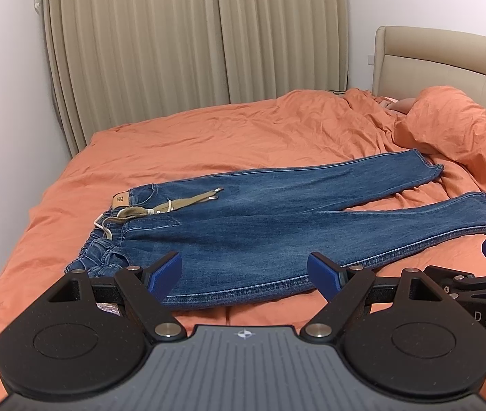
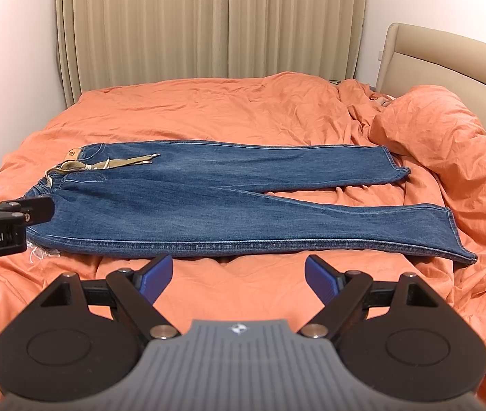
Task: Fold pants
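Both claws are held apart and empty: left claw (image 1: 244, 274) is poised over the near side seam of the jeans (image 1: 243, 226), by the waistband (image 1: 119, 219); right claw (image 2: 239, 275) is just short of that seam, nearer the hems (image 2: 455, 233); jeans lie flat on the bed (image 2: 208, 116), long axis crosswise to both claws, waistband left, legs splayed right; first fold is judged not yet begun.
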